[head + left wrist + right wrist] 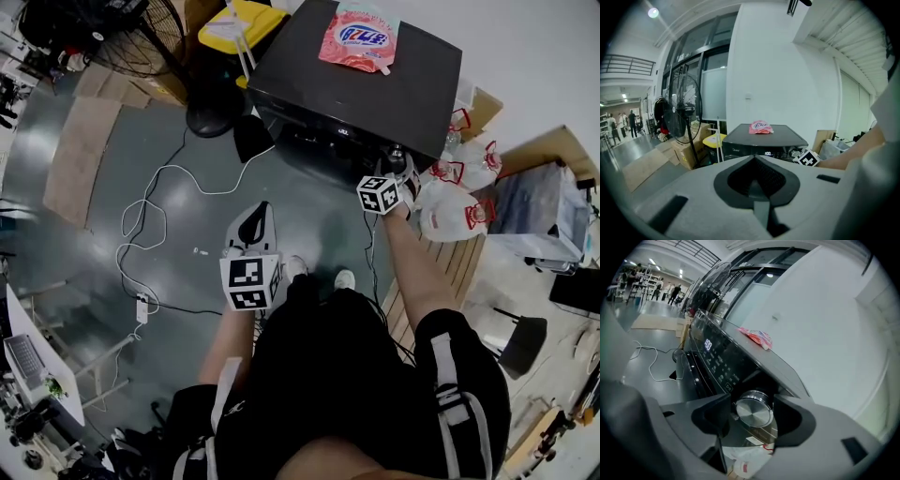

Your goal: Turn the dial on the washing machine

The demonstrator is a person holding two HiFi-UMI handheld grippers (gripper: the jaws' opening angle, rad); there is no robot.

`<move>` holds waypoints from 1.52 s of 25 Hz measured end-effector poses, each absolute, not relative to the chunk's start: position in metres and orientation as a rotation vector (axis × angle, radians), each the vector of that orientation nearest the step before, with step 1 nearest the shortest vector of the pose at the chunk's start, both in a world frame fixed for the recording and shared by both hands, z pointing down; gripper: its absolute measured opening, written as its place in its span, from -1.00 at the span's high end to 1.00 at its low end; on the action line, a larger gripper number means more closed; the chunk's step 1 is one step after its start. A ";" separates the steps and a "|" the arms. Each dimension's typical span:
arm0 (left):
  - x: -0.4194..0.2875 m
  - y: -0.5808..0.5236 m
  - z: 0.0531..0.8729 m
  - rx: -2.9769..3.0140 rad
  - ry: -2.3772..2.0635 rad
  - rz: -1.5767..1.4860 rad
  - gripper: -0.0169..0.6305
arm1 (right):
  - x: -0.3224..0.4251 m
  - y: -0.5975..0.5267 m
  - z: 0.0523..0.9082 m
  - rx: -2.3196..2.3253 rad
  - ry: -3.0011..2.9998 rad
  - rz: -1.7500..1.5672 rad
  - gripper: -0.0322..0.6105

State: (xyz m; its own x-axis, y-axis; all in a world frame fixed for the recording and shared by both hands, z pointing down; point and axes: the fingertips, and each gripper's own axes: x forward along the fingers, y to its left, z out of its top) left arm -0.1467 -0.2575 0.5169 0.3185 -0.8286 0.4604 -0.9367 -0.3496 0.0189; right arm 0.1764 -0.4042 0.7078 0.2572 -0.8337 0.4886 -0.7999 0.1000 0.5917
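Observation:
The black washing machine (356, 84) stands in front of me with a pink pouch (361, 36) on its lid. Its silver dial (753, 412) sits at the right end of the control panel, past the lit display (708, 344). My right gripper (752, 418) is at the dial (397, 157), jaws closed on its two sides, and the view is tilted. In the head view the right gripper (394, 178) reaches the machine's front right corner. My left gripper (251, 225) hangs back over the floor, shut and empty, pointing at the machine (761, 140).
White jugs with red handles (450, 202) lie on a wooden pallet (459, 267) right of the machine. A standing fan (122, 28), a yellow bin (242, 26) and cardboard are to the left. A white cable (141, 225) loops over the grey floor.

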 end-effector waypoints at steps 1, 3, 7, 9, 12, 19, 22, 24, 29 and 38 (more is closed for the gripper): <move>-0.149 -0.259 0.518 2.301 -1.595 0.547 0.96 | 0.177 -0.405 0.708 1.682 -1.509 -0.062 0.06; -0.151 -0.261 0.520 2.296 -1.598 0.547 0.96 | 0.178 -0.405 0.710 1.690 -1.484 -0.075 0.07; -0.151 -0.263 0.520 2.302 -1.591 0.543 0.96 | 0.181 -0.405 0.709 1.705 -1.455 -0.067 0.12; -0.149 -0.263 0.520 2.302 -1.590 0.542 0.96 | 0.181 -0.405 0.708 1.737 -1.474 -0.035 0.12; -0.145 -0.262 0.519 2.305 -1.589 0.542 0.96 | 0.187 -0.404 0.705 1.864 -1.541 0.121 0.12; -0.141 -0.259 0.513 2.308 -1.606 0.540 0.96 | 0.196 -0.402 0.702 2.016 -1.643 0.353 0.12; -0.138 -0.257 0.512 2.314 -1.607 0.535 0.96 | 0.199 -0.397 0.697 2.065 -1.679 0.411 0.12; -0.135 -0.256 0.510 2.325 -1.603 0.524 0.96 | 0.195 -0.392 0.683 2.105 -1.729 0.413 0.12; -0.119 -0.263 0.502 2.365 -1.578 0.476 0.96 | 0.172 -0.374 0.629 2.138 -1.920 0.395 0.23; -0.073 -0.281 0.479 2.494 -1.476 0.379 0.96 | 0.159 -0.315 0.494 2.184 -2.155 0.163 0.87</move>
